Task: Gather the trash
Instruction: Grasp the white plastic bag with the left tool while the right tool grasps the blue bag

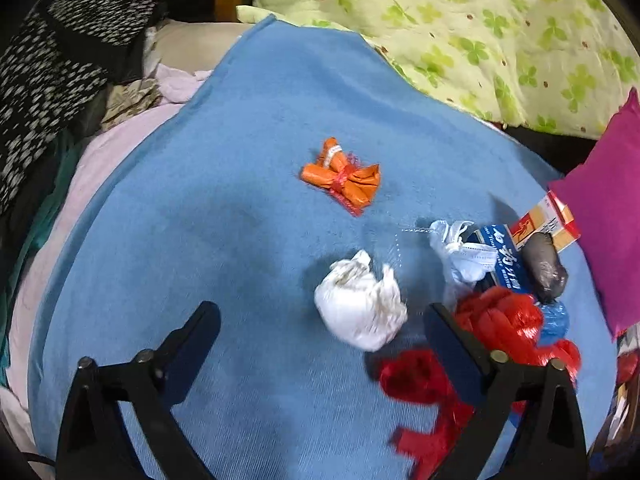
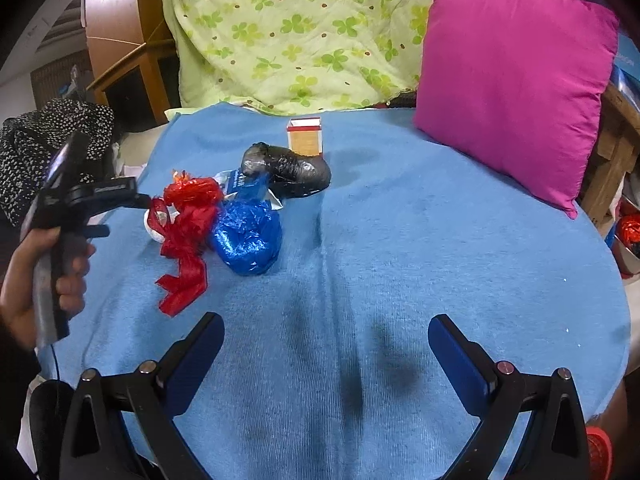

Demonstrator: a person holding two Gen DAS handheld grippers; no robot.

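my left gripper point(image 1: 320, 332) gapes wide above the blue cloth point(image 1: 224, 240), a crumpled white paper ball point(image 1: 360, 300) lying loose between its fingers. my right gripper point(image 2: 326, 344) stands wide and empty, well short of the red plastic bag point(image 2: 188, 232) and shiny blue bag point(image 2: 248, 236).

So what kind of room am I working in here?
Probably a bedroom: a clover-print quilt and pink pillow sit behind a blue blanket, with wooden furniture beyond.
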